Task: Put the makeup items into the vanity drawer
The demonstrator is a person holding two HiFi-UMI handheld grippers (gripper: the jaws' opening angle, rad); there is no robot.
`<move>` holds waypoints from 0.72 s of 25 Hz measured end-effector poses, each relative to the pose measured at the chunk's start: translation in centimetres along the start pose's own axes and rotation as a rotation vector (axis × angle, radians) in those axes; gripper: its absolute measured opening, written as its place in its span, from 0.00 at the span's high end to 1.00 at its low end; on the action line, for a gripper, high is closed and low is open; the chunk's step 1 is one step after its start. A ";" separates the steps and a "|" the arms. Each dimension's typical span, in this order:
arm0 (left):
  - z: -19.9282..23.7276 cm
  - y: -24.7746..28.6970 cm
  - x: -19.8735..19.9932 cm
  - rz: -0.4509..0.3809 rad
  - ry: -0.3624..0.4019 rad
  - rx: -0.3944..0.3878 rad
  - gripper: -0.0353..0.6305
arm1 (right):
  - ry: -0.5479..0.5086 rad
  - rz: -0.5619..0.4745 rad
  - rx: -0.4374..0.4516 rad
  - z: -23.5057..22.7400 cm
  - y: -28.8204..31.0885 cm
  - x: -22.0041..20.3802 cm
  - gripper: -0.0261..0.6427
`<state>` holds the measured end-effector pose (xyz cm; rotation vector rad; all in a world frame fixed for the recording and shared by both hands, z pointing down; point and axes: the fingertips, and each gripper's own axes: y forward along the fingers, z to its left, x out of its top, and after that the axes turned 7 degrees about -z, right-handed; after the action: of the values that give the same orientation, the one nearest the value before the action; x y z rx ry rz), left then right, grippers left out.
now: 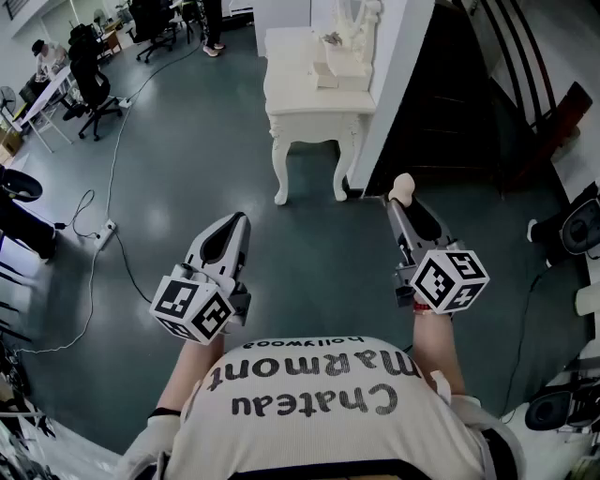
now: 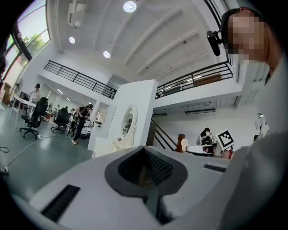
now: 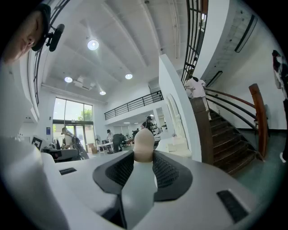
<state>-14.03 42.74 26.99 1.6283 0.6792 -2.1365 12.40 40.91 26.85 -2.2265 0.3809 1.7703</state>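
R gripper point(image 1: 401, 202) holds a beige egg-shaped makeup sponge point(image 1: 402, 187): jaws set narrow, ribbed pads point(image 3: 167, 170) pressing on both sides of it, its rounded end poking out past the tips. L gripper point(image 1: 238, 221) has its jaws brought together; nothing clear betw. them in the left gripper view, only dark pads meeting. Both grippers are held out over the dark teal floor point(image 1: 309, 272), well apart from each other, L one lower and tilted inward, R one pointing fwd.

White vanity table point(image 1: 300, 103) stands well ahead, betw. the lines of the two grippers, nearer the R one's side. On its top sit an oval mirror point(image 1: 354, 23) and a small white box unit point(image 1: 330, 73); can't tell from here whether any drawer is open.

Ahead-right of R gripper: white wall panel point(image 1: 398, 66), then dark stairs point(image 1: 450, 94) w/ wood railing. Left of L gripper: power strip point(image 1: 104, 232) and cable on the floor; far ahead-left, office chairs point(image 1: 94, 89) and desks.
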 end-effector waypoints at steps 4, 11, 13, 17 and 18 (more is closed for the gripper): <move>2.5 -0.3 0.6 -0.001 -0.016 -0.004 0.93 | -0.013 0.003 -0.014 1.5 1.4 -0.5 0.74; 5.9 -0.3 1.3 -0.006 -0.027 -0.050 0.94 | -0.011 -0.010 -0.035 4.2 3.7 -0.9 0.74; 6.8 -0.5 0.7 0.009 -0.043 -0.063 0.93 | 0.017 -0.018 -0.028 5.3 4.2 -1.1 0.74; 8.5 -0.6 -0.4 0.043 -0.068 -0.070 0.94 | 0.026 0.011 -0.015 6.8 5.7 -2.2 0.74; 9.0 -0.5 -0.3 0.043 -0.067 -0.065 0.94 | 0.016 0.017 -0.015 7.0 6.2 -2.4 0.74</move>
<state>-21.25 37.95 29.32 1.5168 0.6790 -2.1063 3.27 37.81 27.37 -2.2557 0.3929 1.7699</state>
